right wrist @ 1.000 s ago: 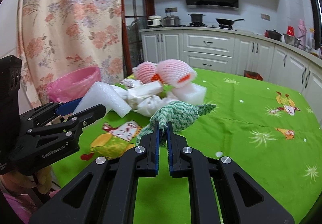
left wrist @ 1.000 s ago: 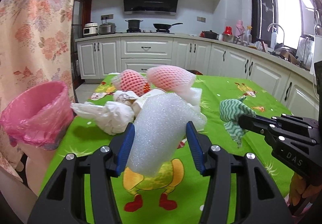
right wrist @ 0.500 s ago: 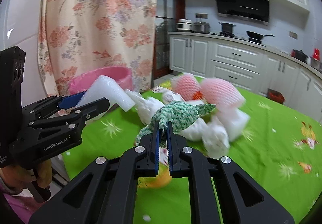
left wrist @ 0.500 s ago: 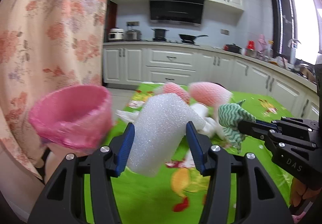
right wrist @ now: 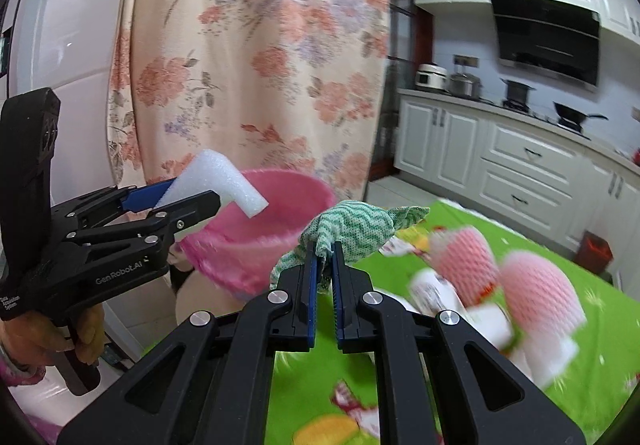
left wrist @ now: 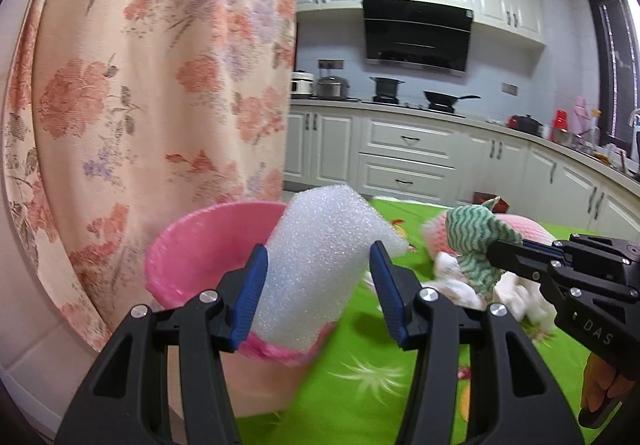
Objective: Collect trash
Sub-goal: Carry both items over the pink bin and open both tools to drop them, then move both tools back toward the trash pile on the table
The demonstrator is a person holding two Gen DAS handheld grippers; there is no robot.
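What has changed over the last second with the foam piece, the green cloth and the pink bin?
Both grippers swung from over the table's trash pile toward the pink bin. The white foam piece now hangs at the bin's rim, and the green cloth has come close beside it. Nothing was released: the left gripper still clamps the foam, and the right gripper still pinches the cloth. The foam-net pile stays on the table.

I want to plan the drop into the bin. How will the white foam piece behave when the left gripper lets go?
The foam looks airy, so probably very light. It keeps its shape between the pads, so likely springy. It may bounce off the bin rim.
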